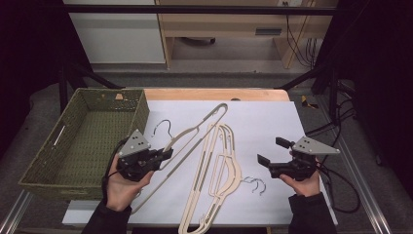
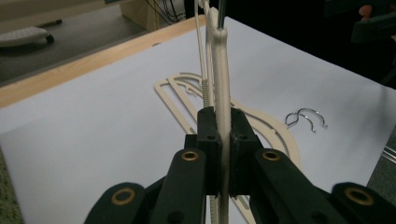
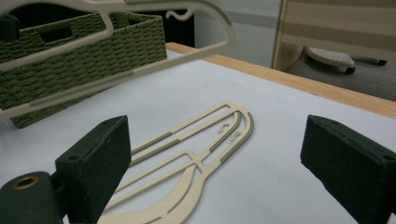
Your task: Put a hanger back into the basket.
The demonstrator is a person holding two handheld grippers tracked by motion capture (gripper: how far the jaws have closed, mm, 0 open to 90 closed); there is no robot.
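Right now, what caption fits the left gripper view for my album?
Left gripper shut on a cream hanger above the white sheet.

- Even, soft overhead light on the white sheet (image 1: pixel 253 122); dark surroundings at both sides of it.
- Shadows faint.
- Nearby jaws slightly blurred in both gripper views.

Basket (image 1: pixel 87 141) sitting at table's left edge, partly on the sheet (image 1: pixel 272 122). Lifted hanger (image 1: pixel 195 129) hanging just right of it. Stacked hangers (image 1: pixel 219 170) lying mid-sheet, their wire hooks (image 1: pixel 255 184) pointing right.
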